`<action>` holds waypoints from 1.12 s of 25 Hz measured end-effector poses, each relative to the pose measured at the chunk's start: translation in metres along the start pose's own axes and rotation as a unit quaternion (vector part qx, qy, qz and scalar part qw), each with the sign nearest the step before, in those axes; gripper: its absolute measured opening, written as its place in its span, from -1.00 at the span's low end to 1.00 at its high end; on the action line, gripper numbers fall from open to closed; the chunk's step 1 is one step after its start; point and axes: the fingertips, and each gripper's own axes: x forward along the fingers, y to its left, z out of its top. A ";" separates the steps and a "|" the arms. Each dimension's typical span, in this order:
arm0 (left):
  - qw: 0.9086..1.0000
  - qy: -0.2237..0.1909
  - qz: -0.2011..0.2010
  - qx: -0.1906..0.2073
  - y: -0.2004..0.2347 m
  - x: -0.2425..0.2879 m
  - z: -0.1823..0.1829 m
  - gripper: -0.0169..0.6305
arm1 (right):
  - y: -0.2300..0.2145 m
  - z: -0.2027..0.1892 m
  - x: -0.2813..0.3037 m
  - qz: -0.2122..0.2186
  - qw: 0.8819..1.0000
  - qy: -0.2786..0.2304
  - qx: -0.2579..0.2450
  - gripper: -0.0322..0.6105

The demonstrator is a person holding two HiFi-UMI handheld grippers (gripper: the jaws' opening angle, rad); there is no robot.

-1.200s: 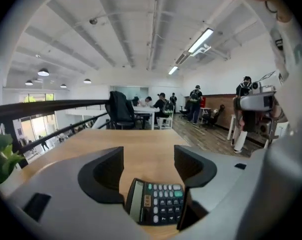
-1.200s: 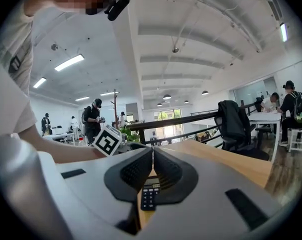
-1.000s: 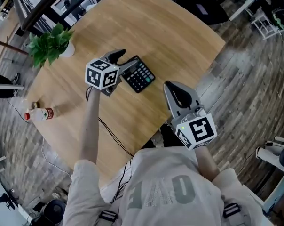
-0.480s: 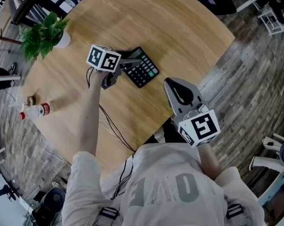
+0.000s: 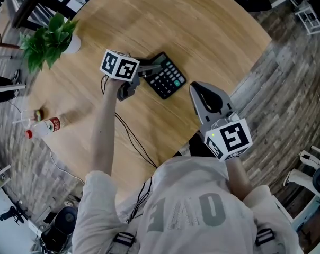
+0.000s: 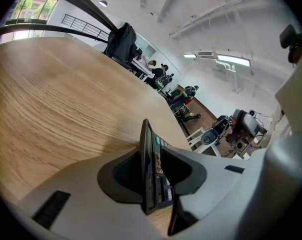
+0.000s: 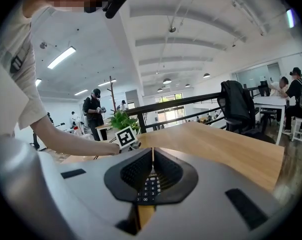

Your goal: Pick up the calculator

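Observation:
The black calculator [image 5: 169,80] lies on the round wooden table [image 5: 202,25], right of the middle. My left gripper [image 5: 151,70] reaches in from its left end, and its jaws are closing with the calculator's edge between them. In the left gripper view the calculator [image 6: 150,176] stands edge-on between both pads of the left gripper [image 6: 152,156], which touch it. My right gripper [image 5: 196,87] hovers near the table's right edge, just right of the calculator, jaws together and holding nothing. In the right gripper view the calculator keys [image 7: 150,188] show under the right gripper [image 7: 152,151].
A potted plant [image 5: 46,41] stands at the table's far left. A small bottle [image 5: 43,127] lies near the left rim. A black cable [image 5: 131,139] runs from the left gripper toward the person. Chairs and people stand beyond the table [image 7: 241,149].
The left gripper sank onto the table, rolled, and its wide jaws closed around the calculator's left end. The right gripper drifted a little lower.

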 end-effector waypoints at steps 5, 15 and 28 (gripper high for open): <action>1.000 0.012 -0.003 0.010 -0.004 0.003 -0.002 -0.49 | 0.004 -0.004 0.004 0.007 1.000 0.009 -0.008 -0.83; 0.997 0.051 -0.005 -0.063 -0.008 0.012 -0.018 -0.56 | 0.008 -0.003 -0.006 0.014 1.000 0.005 -0.019 -0.83; 0.977 -0.143 -0.013 -0.155 -0.043 -0.031 0.011 -0.57 | 0.016 0.008 -0.035 0.017 0.999 -0.020 -0.039 -0.83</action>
